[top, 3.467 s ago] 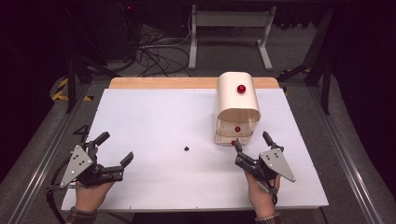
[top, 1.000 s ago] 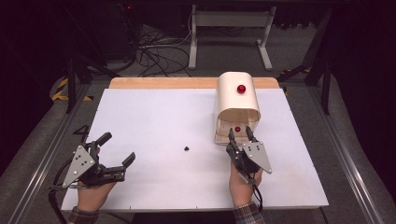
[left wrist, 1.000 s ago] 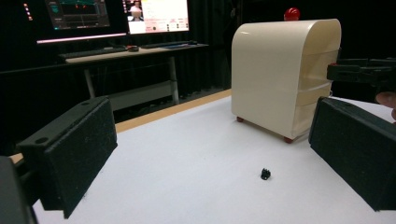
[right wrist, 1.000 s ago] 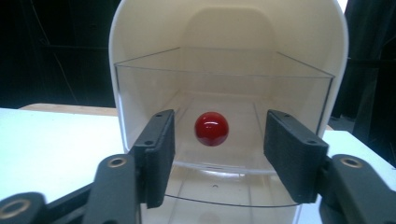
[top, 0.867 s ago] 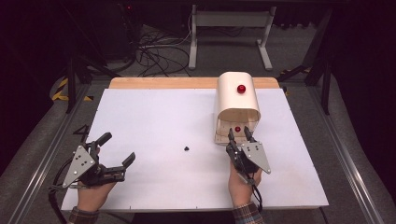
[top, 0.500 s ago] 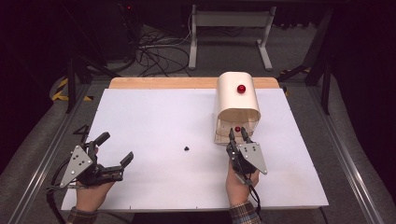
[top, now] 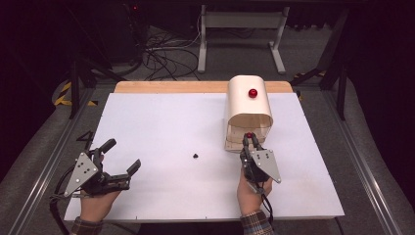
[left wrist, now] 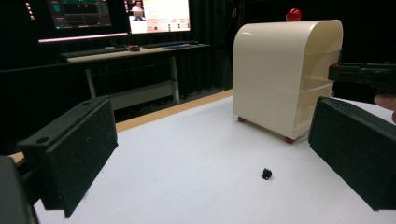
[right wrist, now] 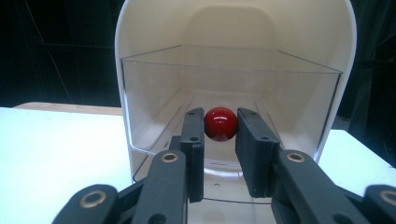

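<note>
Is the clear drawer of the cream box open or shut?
Shut: the clear drawer sits flush in the cream box, with no gap showing.

Right gripper (right wrist: 220,135) jaws nearly closed

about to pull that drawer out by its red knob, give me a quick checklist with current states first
1. Right hand-held gripper lined up on the drawer's red knob: ok, the knob sits between its two jaws.
2. Jaws clamped on the knob: cannot tell; they have just been closing and flank it closely, but firm contact on both sides is not clear.
3. Clear drawer seated in the cream cabinet: ok, it looks pushed in.
4. Pull path on the white table: ok, the small black bit lies off to the side.
5. Left hand-held gripper out of the way: ok, open, far from the cabinet.
</note>
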Motion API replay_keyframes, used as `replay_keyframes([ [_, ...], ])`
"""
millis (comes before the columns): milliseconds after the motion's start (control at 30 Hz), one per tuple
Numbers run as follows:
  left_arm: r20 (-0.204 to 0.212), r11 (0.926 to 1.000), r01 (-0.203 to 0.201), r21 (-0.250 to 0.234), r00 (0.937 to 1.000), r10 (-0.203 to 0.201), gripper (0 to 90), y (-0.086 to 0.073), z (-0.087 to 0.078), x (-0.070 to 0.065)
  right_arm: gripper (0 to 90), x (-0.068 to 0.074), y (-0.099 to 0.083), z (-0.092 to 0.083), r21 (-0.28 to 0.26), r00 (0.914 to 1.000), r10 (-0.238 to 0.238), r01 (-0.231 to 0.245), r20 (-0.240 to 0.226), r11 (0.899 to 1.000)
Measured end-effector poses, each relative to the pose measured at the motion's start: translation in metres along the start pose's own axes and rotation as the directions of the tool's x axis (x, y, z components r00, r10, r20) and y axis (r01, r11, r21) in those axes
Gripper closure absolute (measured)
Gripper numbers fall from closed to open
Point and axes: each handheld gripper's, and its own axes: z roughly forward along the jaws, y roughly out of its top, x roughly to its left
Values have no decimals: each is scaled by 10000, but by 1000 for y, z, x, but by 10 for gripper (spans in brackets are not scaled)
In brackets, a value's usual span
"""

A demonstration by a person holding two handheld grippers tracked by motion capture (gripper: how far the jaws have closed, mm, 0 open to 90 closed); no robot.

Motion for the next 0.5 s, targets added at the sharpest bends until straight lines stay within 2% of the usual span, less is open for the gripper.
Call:
replay_keyframes([
  [500, 14, 10000, -36, 45, 10000, 36, 22, 0, 1, -1, 745, -8, 1, -6, 91, 9986, -36, 41, -533, 9999],
])
